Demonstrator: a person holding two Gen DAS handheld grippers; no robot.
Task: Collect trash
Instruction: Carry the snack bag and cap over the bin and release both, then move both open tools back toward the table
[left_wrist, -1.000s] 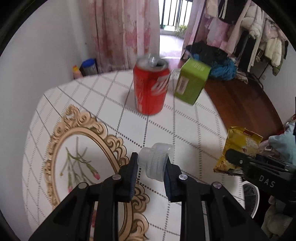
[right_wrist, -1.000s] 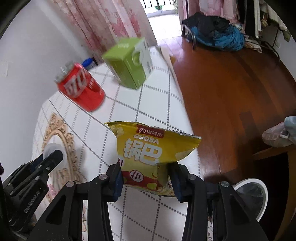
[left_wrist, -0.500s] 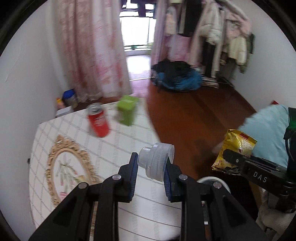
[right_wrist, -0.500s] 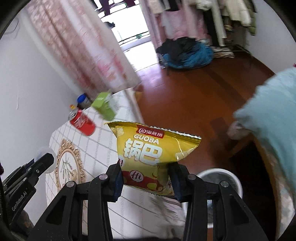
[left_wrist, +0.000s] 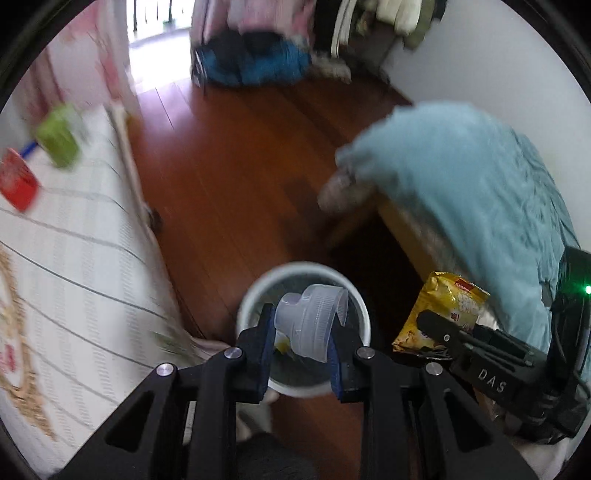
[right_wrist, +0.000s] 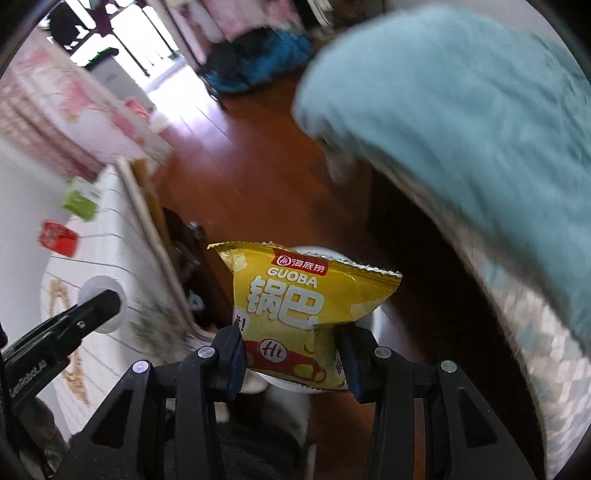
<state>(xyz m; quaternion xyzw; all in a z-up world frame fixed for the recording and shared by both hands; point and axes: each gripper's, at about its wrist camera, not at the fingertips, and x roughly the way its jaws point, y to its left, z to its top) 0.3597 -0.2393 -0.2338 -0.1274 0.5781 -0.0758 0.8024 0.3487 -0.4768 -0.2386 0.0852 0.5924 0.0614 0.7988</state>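
Observation:
My left gripper (left_wrist: 301, 341) is shut on a clear plastic cup (left_wrist: 314, 325) and holds it right above a white trash bin (left_wrist: 255, 295) on the wooden floor. My right gripper (right_wrist: 293, 354) is shut on a yellow snack bag (right_wrist: 295, 299), held over the same bin (right_wrist: 314, 253), which the bag mostly hides. The bag also shows at the right of the left wrist view (left_wrist: 439, 314). A red can (left_wrist: 16, 181) and a green box (left_wrist: 59, 140) stand on the table at the left.
The table with its white checked cloth (left_wrist: 74, 266) lies to the left of the bin. A bed with a teal blanket (left_wrist: 480, 184) stands to the right. Clothes and bags (left_wrist: 255, 62) are piled at the far end of the room.
Both grippers have swung away from the table and down to the right, with the cup and the bag still held. The bin now lies directly below them.

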